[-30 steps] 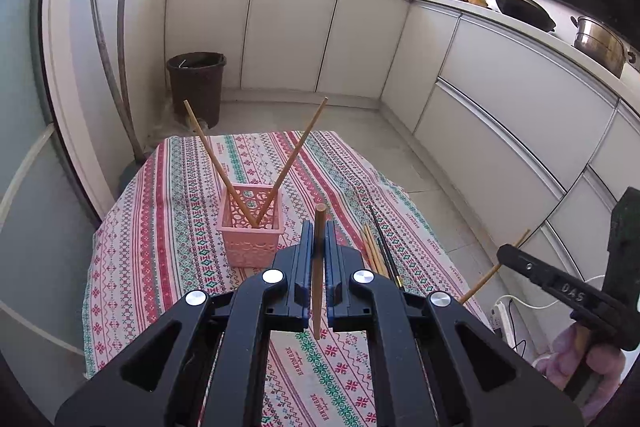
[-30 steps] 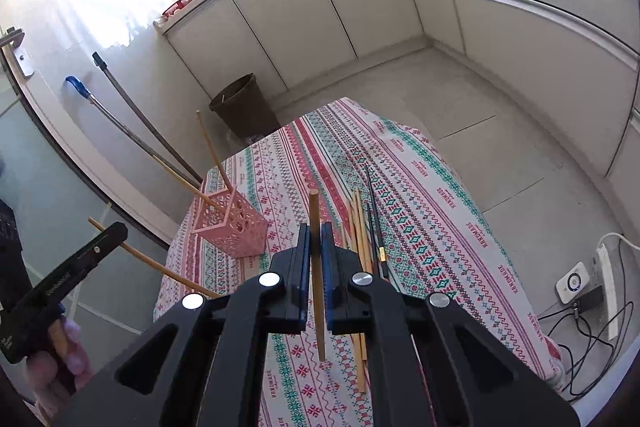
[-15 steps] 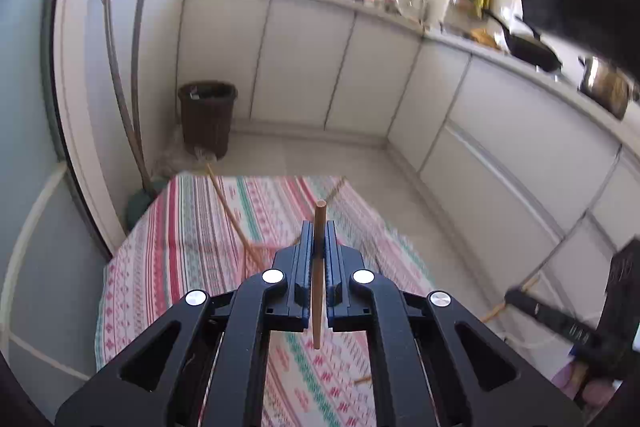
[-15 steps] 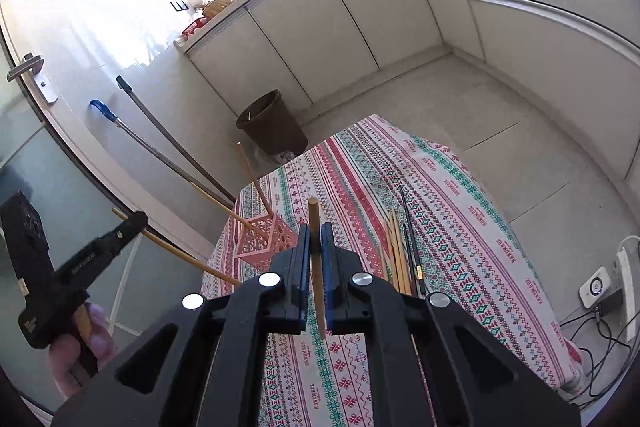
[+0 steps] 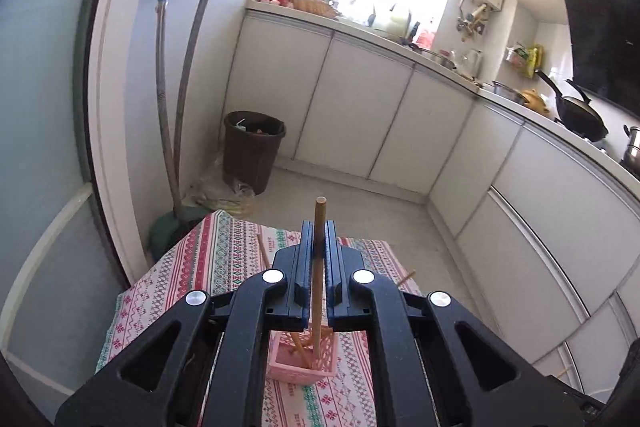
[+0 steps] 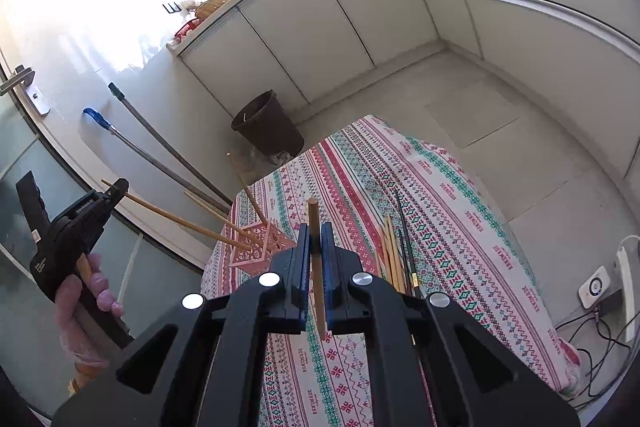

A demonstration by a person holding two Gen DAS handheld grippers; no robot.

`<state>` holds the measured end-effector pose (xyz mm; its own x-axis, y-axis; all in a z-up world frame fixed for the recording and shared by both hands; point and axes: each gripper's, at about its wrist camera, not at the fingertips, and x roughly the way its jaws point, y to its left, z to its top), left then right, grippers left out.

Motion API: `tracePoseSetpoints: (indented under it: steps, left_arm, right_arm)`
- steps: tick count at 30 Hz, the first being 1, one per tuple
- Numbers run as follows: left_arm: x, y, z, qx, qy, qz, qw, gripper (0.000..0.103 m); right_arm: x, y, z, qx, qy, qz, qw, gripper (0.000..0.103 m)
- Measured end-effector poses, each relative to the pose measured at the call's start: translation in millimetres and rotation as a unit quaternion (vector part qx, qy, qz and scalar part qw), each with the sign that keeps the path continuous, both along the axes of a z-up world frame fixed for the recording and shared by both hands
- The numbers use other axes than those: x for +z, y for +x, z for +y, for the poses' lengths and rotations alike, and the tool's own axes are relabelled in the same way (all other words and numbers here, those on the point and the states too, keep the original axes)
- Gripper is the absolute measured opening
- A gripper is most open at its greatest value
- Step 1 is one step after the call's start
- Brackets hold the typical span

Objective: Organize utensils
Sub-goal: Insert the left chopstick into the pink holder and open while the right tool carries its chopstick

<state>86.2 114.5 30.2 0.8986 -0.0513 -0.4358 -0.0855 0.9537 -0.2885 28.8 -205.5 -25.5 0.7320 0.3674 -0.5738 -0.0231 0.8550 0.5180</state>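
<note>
The left gripper has its fingers closed on a wooden chopstick, which runs between them and sticks out past their tips. The lower end of that chopstick reaches down into the pink basket directly below the fingers, where two other chopsticks already lean. From the right wrist view the same left gripper shows far to the left of the right fingers, held by a gloved hand, its chopstick slanting down into the pink basket, which sits just left of and ahead of the right fingers on the worktop with its patterned red, green and white cloth.

The right gripper has its fingers pinched on a second wooden chopstick, held upright between them with its top above their tips and its lower end free above the cloth. Just to the right of these fingers a loose bundle of chopsticks, several pale wooden ones and a dark pair, lies flat on the cloth. Further ahead, beyond the worktop, a brown waste bin stands on the floor by the white cabinets.
</note>
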Motion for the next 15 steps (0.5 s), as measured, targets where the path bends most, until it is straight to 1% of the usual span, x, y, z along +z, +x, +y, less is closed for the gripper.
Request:
tracePoseSetpoints:
  steps: [2, 4, 5, 8, 12, 15]
  left_arm:
    - [-10.0, 7.0, 6.0, 0.005, -0.007, 0.006, 0.9999, 0.005]
    - [-20.7, 13.2, 15.1, 0.009, -0.03, 0.025, 0.9992, 0.006]
    - [-22.9, 14.3, 18.7, 0.013, -0.034, 0.032, 0.9988, 0.008]
    - [-18.9, 5.3, 25.8, 0.022, -0.036, 0.029, 0.9987, 0.019]
    - [-13.2, -13.3, 27.3, 0.022, -0.032, 0.032, 0.9987, 0.024]
    - [-16.3, -21.2, 32.9, 0.024, -0.049, 0.049, 0.9973, 0.024]
  right_arm:
    - [2.8, 2.0, 3.3, 0.003, 0.0, -0.003, 1.0, 0.006]
    - [7.2, 3.2, 8.4, 0.007, -0.002, -0.008, 1.0, 0.006]
    - [10.1, 3.9, 11.0, 0.009, -0.001, -0.012, 1.0, 0.006]
    - [20.7, 9.1, 20.5, 0.014, -0.002, -0.024, 1.0, 0.006]
    - [39.0, 22.1, 38.5, 0.019, -0.008, -0.046, 0.999, 0.006]
    - [55.8, 37.0, 56.6, 0.02, -0.012, -0.069, 0.997, 0.006]
